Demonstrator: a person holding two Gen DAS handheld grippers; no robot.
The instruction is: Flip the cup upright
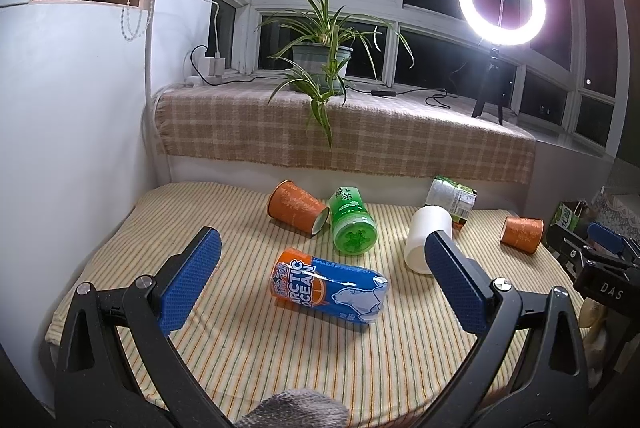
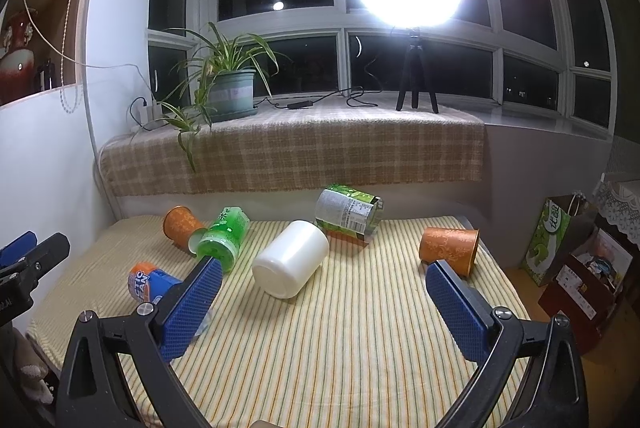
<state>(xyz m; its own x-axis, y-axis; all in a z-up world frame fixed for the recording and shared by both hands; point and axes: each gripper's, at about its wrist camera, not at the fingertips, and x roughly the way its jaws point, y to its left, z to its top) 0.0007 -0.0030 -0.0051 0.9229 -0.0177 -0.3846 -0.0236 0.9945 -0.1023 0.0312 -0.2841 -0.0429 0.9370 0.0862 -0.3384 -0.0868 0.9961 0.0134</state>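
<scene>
Several cups lie on their sides on the striped table (image 1: 248,356). A blue Arctic Ocean cup (image 1: 330,286) lies between the fingers of my open left gripper (image 1: 324,260). Beyond it lie an orange cup (image 1: 296,206), a green cup (image 1: 352,226), a white cup (image 1: 426,238), a green-labelled cup (image 1: 452,198) and a second orange cup (image 1: 522,234). My right gripper (image 2: 324,282) is open and empty; the white cup (image 2: 292,258) lies just ahead of it, the orange cup (image 2: 450,248) by its right finger. The blue cup (image 2: 154,282) is partly hidden behind its left finger.
A window ledge with a checked cloth (image 1: 344,132) rises behind the table, holding a potted plant (image 1: 320,58) and a ring light on a tripod (image 1: 502,2). A white wall (image 1: 72,108) stands at left. Bags and boxes (image 2: 576,260) sit on the floor at right.
</scene>
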